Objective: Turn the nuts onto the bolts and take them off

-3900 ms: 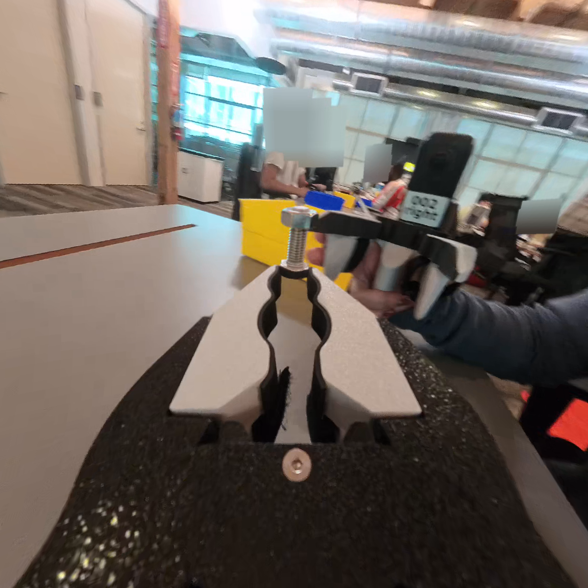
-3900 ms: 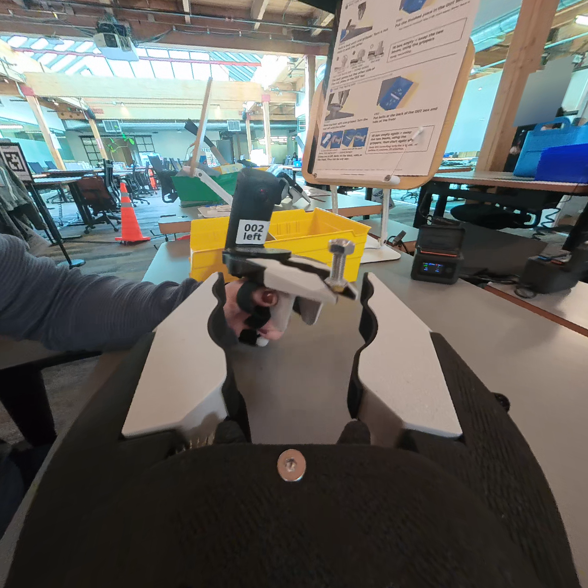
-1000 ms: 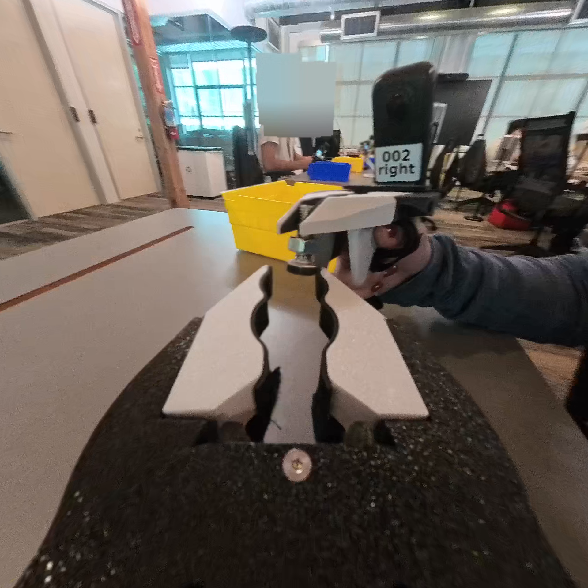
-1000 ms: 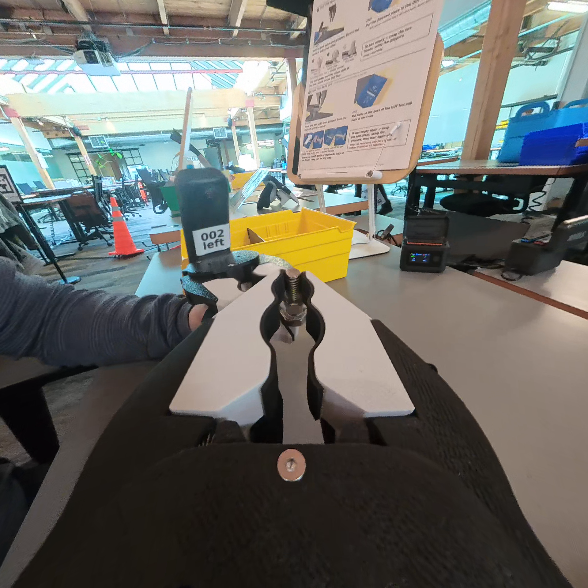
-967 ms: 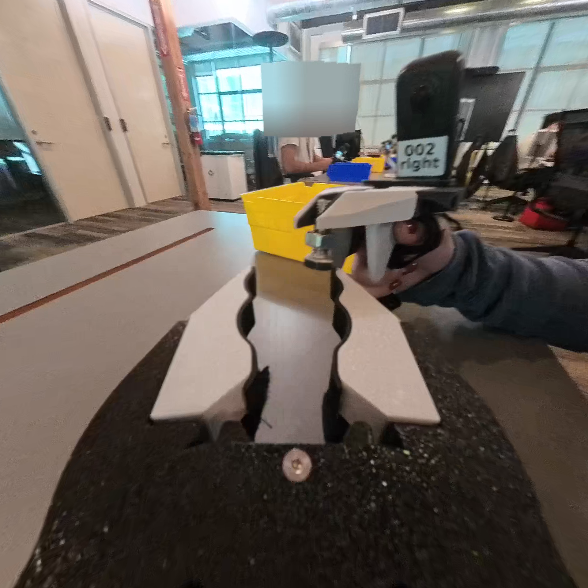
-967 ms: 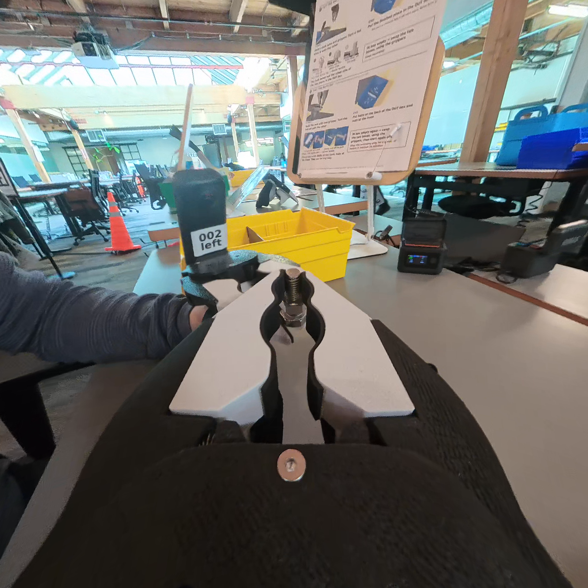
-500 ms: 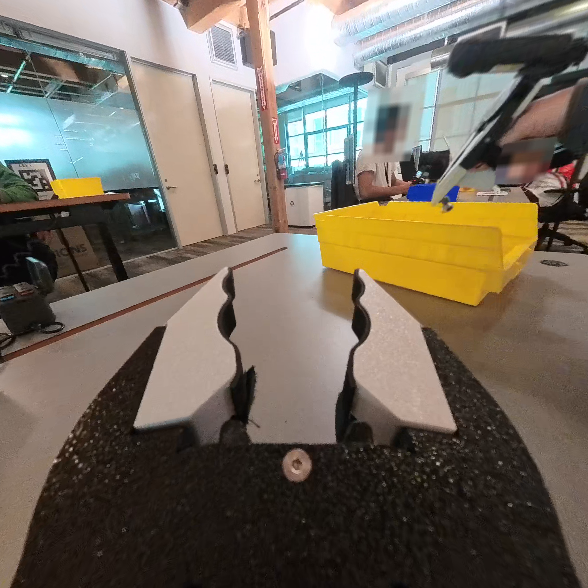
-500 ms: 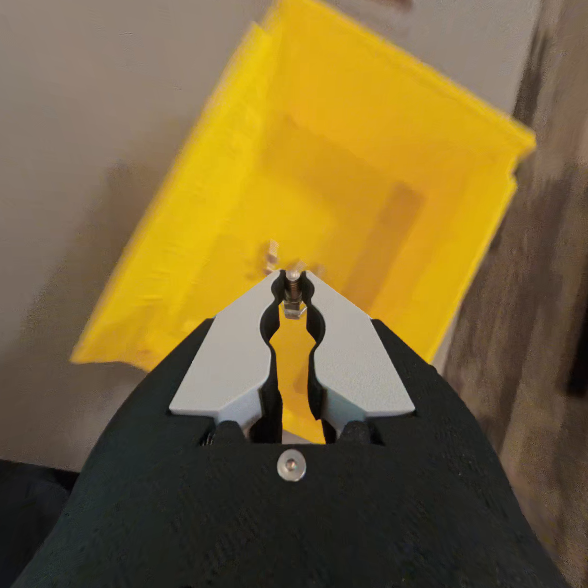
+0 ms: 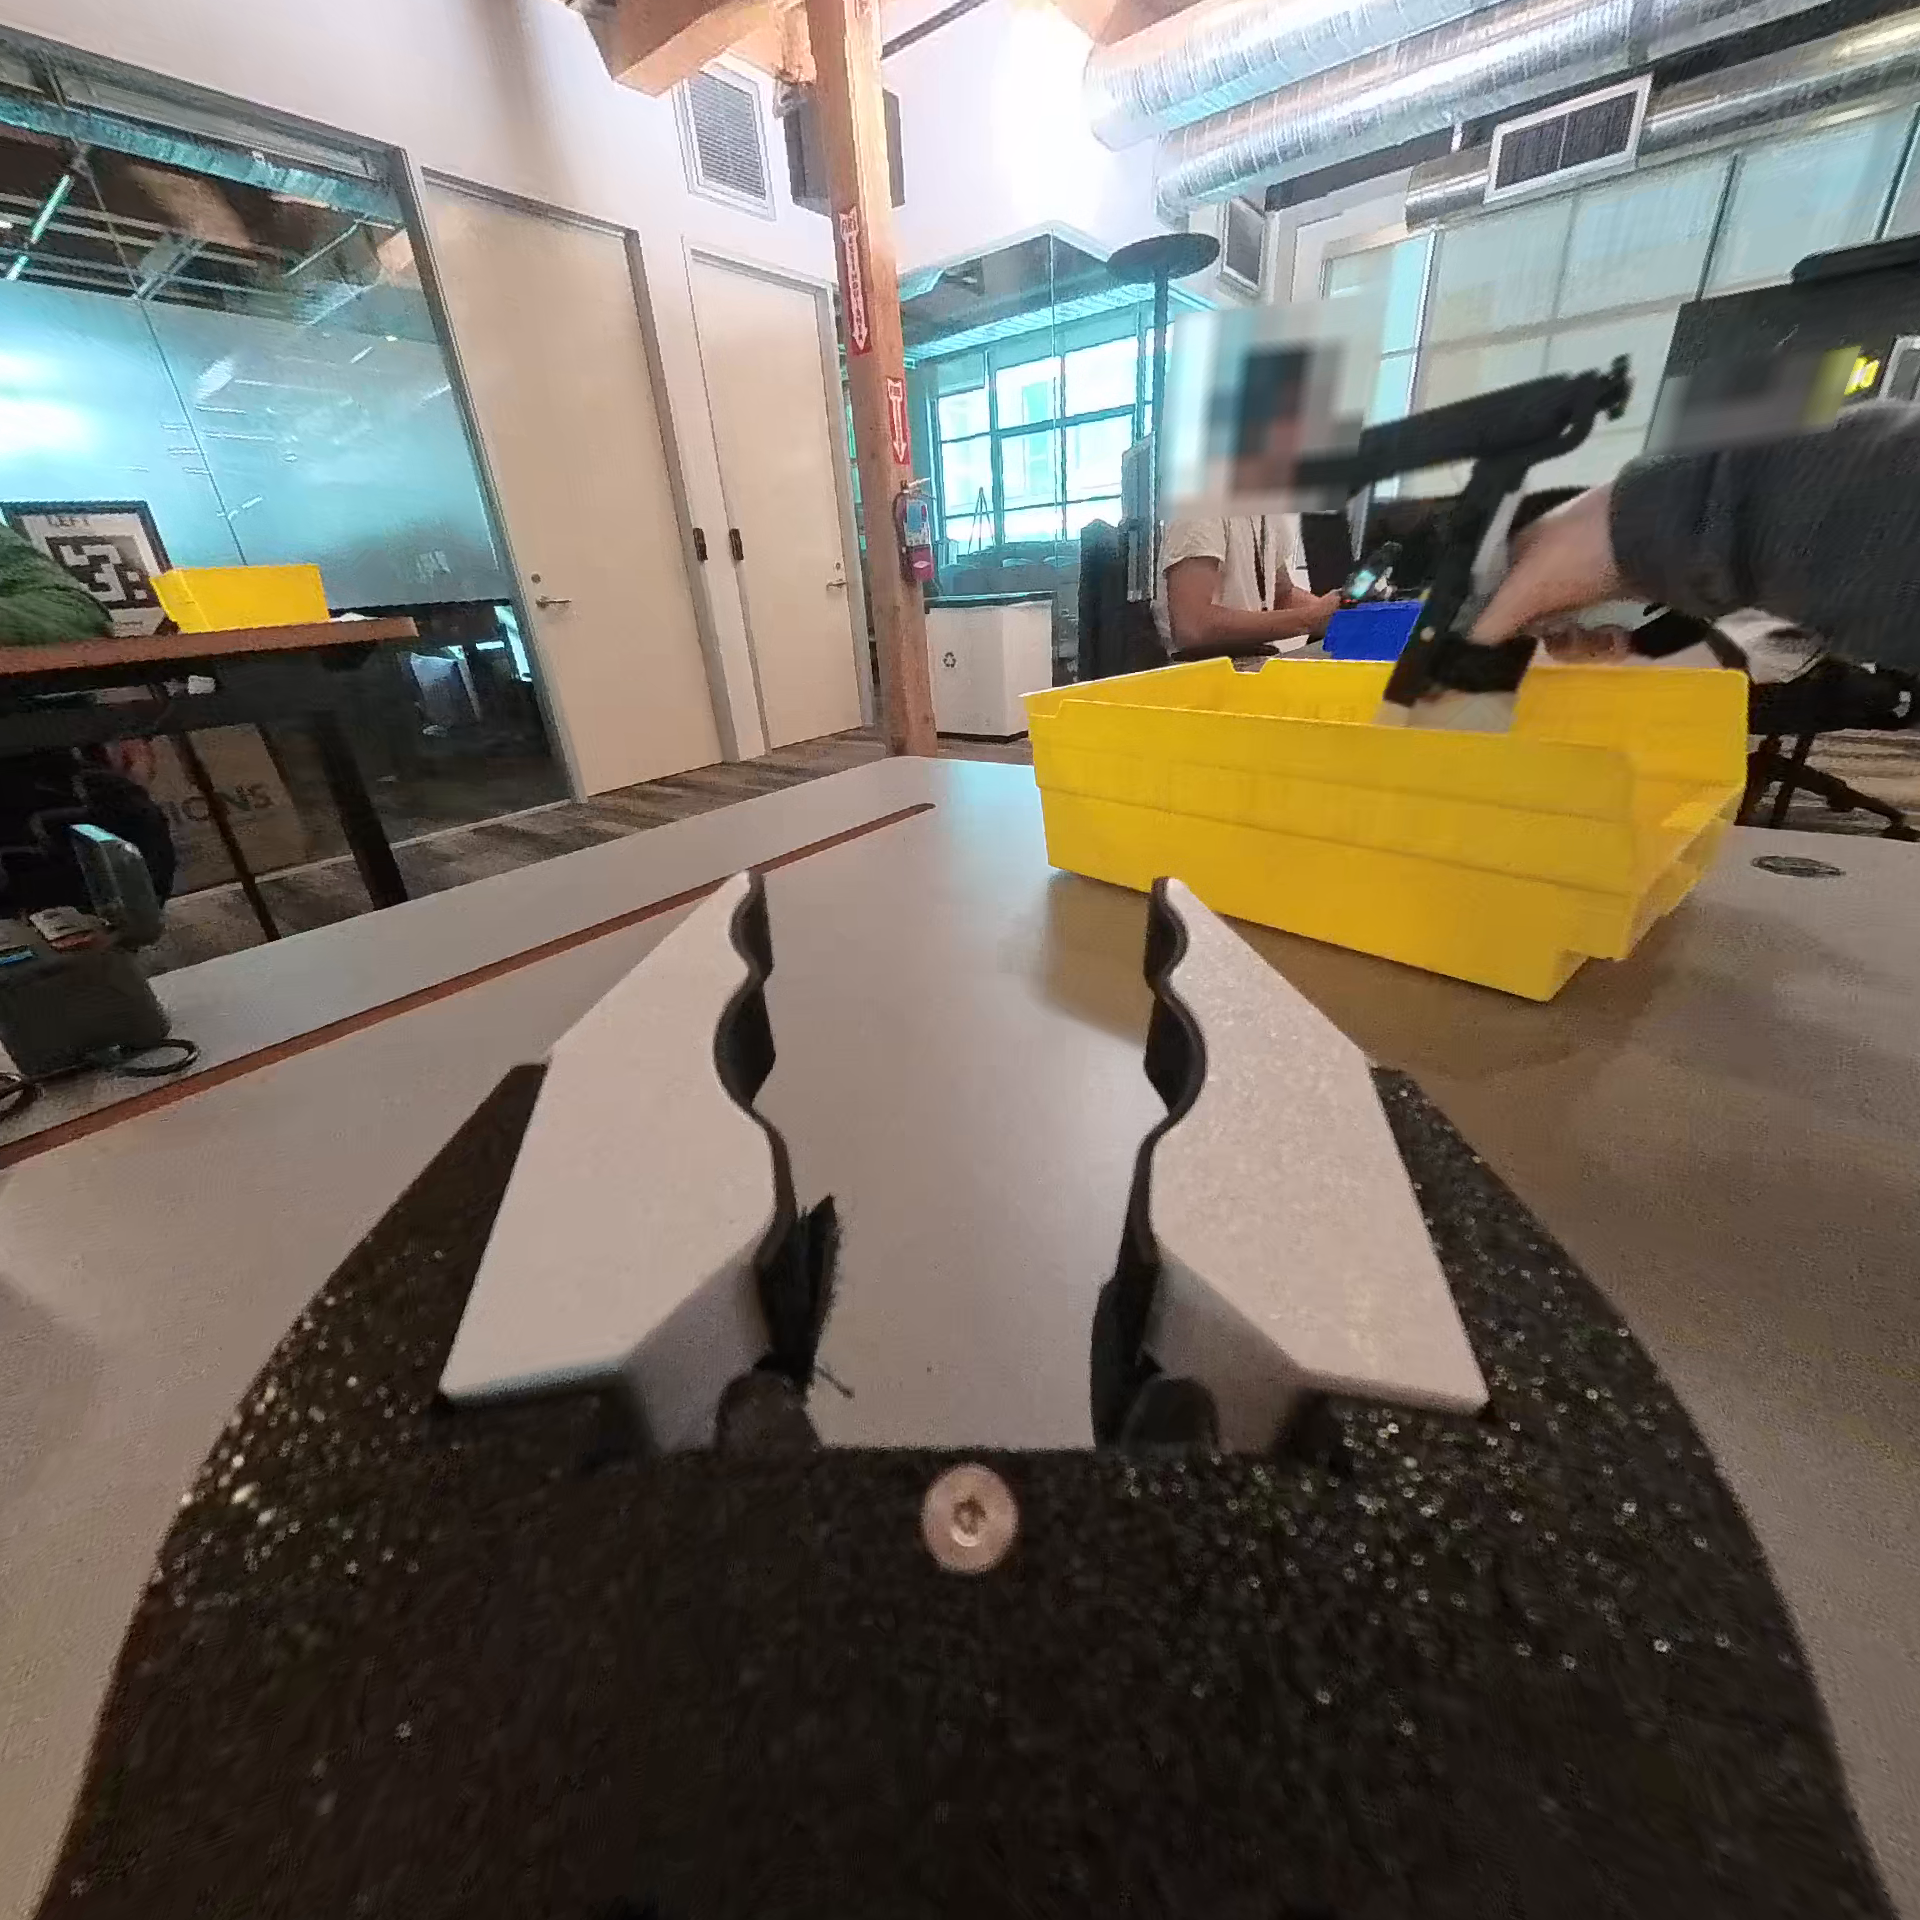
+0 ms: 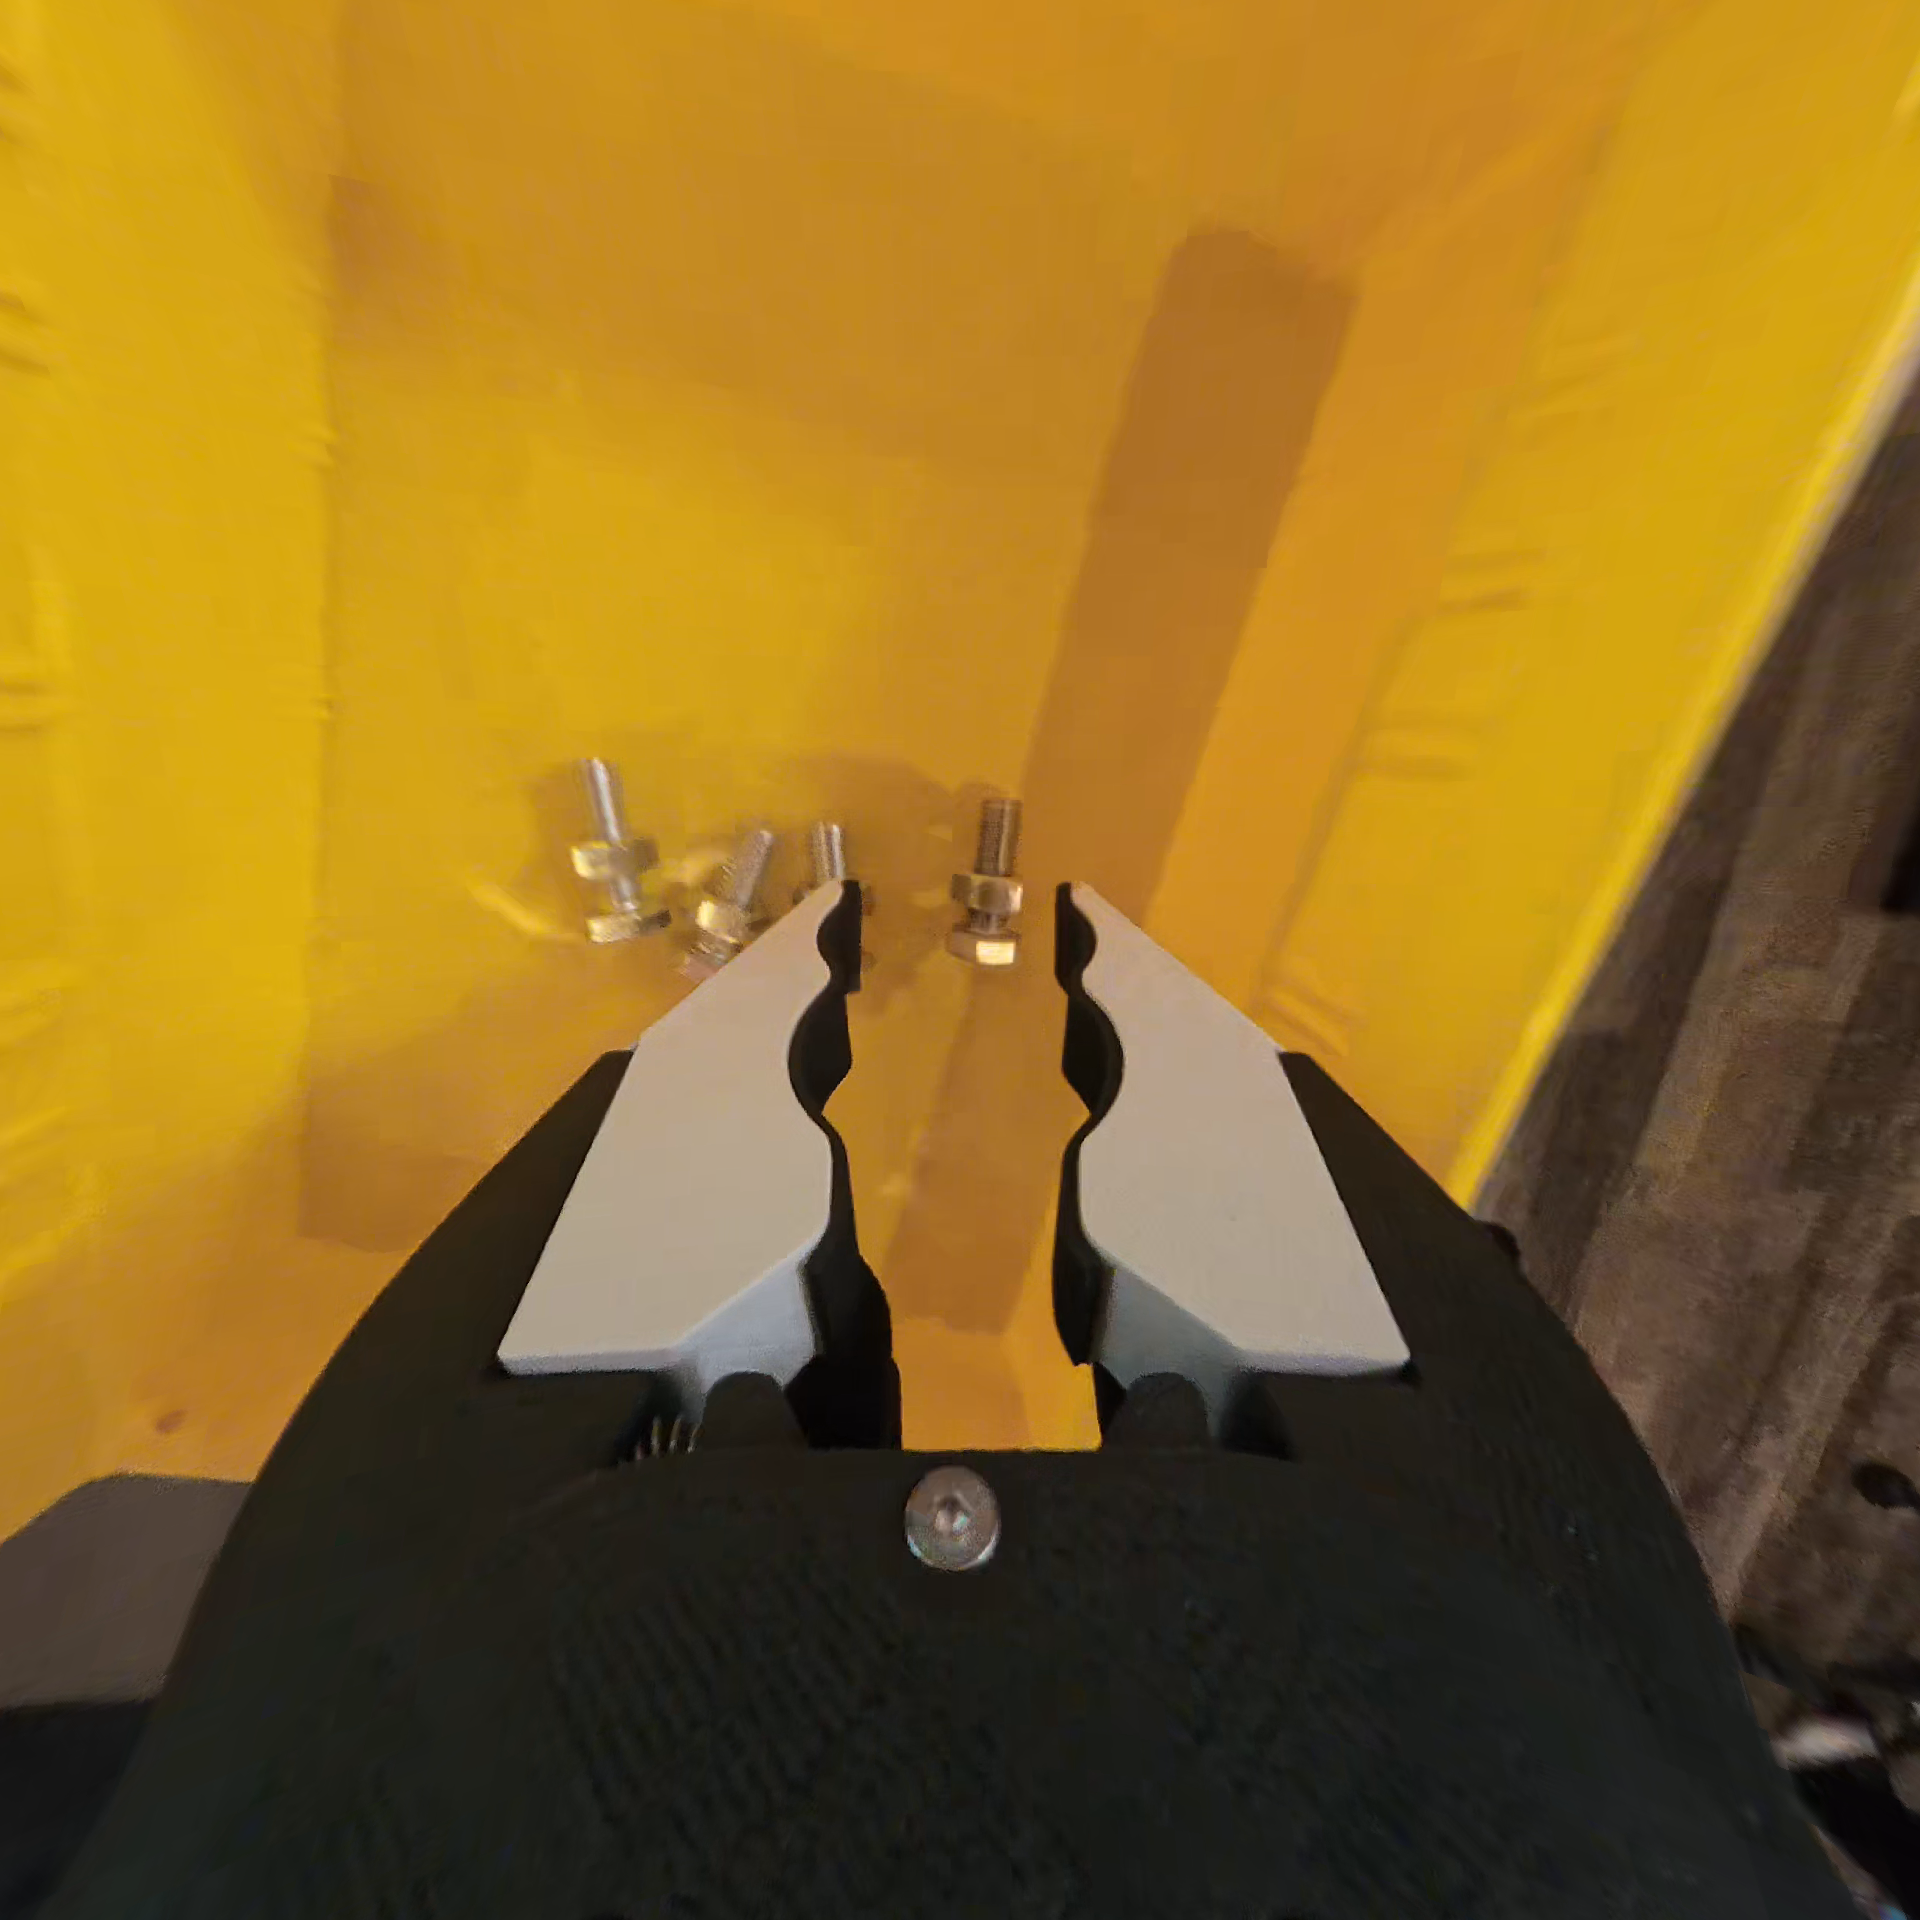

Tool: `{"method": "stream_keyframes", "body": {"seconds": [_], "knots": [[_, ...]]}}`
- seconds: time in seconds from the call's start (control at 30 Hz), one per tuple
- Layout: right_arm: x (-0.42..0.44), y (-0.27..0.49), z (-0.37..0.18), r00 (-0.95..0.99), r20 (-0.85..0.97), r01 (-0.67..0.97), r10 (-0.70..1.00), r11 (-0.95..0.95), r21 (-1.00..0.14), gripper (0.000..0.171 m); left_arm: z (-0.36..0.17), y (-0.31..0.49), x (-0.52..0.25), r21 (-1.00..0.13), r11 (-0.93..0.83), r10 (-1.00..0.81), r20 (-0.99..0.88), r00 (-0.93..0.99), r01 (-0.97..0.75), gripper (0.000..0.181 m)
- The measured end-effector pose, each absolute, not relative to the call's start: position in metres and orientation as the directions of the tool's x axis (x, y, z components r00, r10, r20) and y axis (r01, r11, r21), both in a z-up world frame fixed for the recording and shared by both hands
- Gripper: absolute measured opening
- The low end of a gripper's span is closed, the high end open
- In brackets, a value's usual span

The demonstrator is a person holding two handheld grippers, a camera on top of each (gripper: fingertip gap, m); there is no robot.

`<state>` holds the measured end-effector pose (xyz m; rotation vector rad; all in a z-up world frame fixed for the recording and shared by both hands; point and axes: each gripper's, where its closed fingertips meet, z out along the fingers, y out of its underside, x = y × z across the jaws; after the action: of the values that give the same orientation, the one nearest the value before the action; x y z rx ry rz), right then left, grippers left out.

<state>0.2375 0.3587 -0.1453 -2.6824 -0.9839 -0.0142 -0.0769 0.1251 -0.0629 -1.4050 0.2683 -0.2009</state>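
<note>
My right gripper is open and empty, pointing down into the yellow bin. A bolt with a nut on it lies on the bin floor just beyond the gap between the fingertips. Three more bolts with nuts lie to its left; one is partly hidden by the left finger. My left gripper is open and empty, low over the grey table. In the left wrist view the yellow bin stands ahead to the right, with the right gripper dipped into it.
A darker stripe runs along the bin floor. A wooden floor shows past the bin's right wall. In the left wrist view, a brown seam crosses the table, a black device sits far left, and a seated person is beyond the bin. There is about 40 centimeters between the tips of the two grippers. My left gripper's tips are some 40 centimeters from the black device.
My right gripper has gone down into the bin and opened, letting go of the bolt with its nut, which now lies on the bin floor. My left gripper has opened a little wider.
</note>
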Motion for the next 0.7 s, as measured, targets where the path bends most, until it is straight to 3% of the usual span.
{"method": "stream_keyframes", "body": {"seconds": [0.13,0.27,0.33,0.43,0.57,0.7], "knots": [[0.183,0.353,-0.076,0.740,0.162,0.592,0.652,-0.519,-0.617,0.036,-0.062,0.126,-0.081,-0.987,0.160,-0.278,-0.048,0.959,-0.003,0.069],[0.084,0.288,0.009,0.611,0.225,0.364,0.759,-0.016,-0.931,0.029,-0.059,0.125,-0.087,-0.985,0.172,-0.245,-0.040,0.969,0.003,0.068],[0.042,0.245,0.032,0.562,0.278,0.184,0.779,0.210,-0.960,0.025,-0.059,0.125,-0.089,-0.984,0.177,-0.229,-0.047,0.972,-0.006,0.068],[-0.003,0.202,0.023,0.576,0.376,0.030,0.726,0.441,-0.897,0.017,-0.057,0.122,-0.093,-0.982,0.190,-0.209,-0.051,0.977,-0.011,0.065],[-0.038,0.181,-0.042,0.553,0.350,-0.019,0.756,0.431,-0.902,0.006,-0.053,0.120,-0.111,-0.979,0.199,-0.085,-0.051,0.995,-0.033,0.074],[-0.045,0.156,-0.042,0.466,0.460,-0.041,0.755,0.538,-0.842,0.004,-0.051,0.115,-0.117,-0.978,0.206,-0.056,-0.019,0.998,-0.007,0.075]]}}
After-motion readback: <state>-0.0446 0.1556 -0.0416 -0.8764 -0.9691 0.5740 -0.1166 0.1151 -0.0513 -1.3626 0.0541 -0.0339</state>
